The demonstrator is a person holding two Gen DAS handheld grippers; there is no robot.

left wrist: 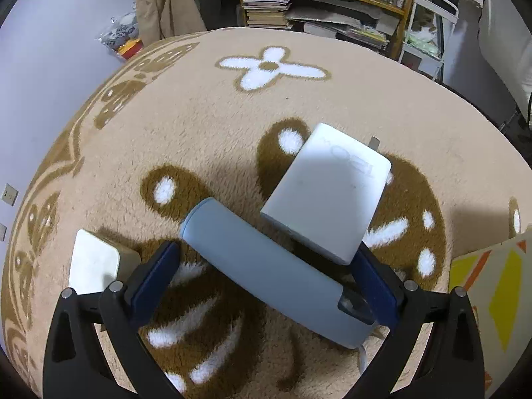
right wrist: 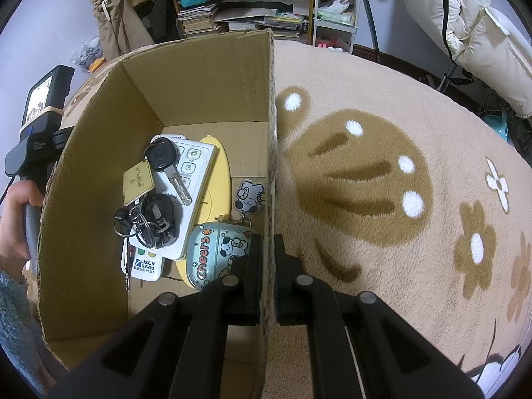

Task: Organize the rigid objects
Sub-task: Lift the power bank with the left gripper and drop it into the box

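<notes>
1. Left wrist view: left claw point(left wrist: 266, 276) spread wide, holding nothing, blue-padded fingers point(left wrist: 156, 276) straddling a long pale-blue rounded-edge plastic case point(left wrist: 276, 272) lying slantwise on the beige fleece blanket with brown mushroom and flower print point(left wrist: 206, 126).
2. Just beyond it, a white rectangular plastic charger block point(left wrist: 329, 189) tilted up, its near edge close to or resting on the blue case — contact not certain. Metal prong point(left wrist: 375, 142) poking out at its far end.
3. Off to the left, a smaller white square plastic adapter point(left wrist: 94, 261), partly behind the left finger, apart from the blue case.
4. Likely step: picking up the blue case. Best done by turning the wrist so the pads meet its long flat sides, squeezing near the middle, and lifting straight up — otherwise a risk of nudging the charger block or the case pivoting out.
5. Right wrist view: right claw point(right wrist: 267, 276) pinched tight on the right-hand wall of an open brown cardboard box point(right wrist: 212, 83), one finger inside, one outside, steadying it.
6. Inside the box already: white remote controls point(right wrist: 193, 173), black car key with key ring bunch point(right wrist: 156, 199), a yellow oval object point(right wrist: 219, 183), a pale-green "Cheers" cartoon case point(right wrist: 216, 252).
7. Hand point(right wrist: 16, 216) gripping the other tool at the far left, beyond the box.
8. Worth keeping the box wall pinned firmly for the drop.
</notes>
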